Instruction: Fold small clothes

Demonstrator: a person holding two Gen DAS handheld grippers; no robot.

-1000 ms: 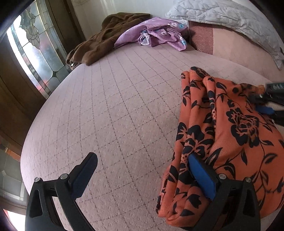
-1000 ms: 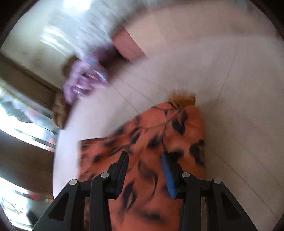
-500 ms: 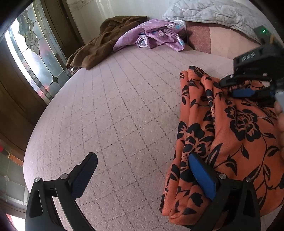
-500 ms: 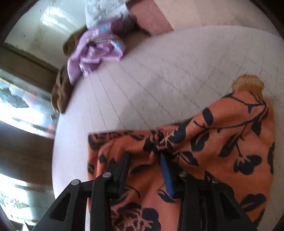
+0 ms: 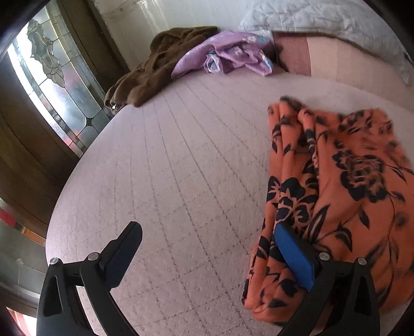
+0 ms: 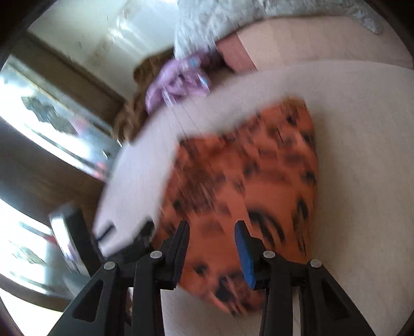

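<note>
Beyond orange garment (image 5: 344,186): brown (image 5: 160,72), purple clothes (image 5: 233,54) (heaped); both hand-held grippers (image 5: 209,248) (image 6: 211,227) gaping, empty.

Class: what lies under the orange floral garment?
The orange floral garment rests on the pink quilted bedspread, which shows all around it. Anything else beneath stays hidden by the folded cloth.

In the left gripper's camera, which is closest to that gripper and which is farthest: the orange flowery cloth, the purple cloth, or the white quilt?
1. Orange flowery cloth, right by the left gripper, at its right finger.
2. Purple cloth, far across the bed.
3. White quilt, behind it, top right.
</note>
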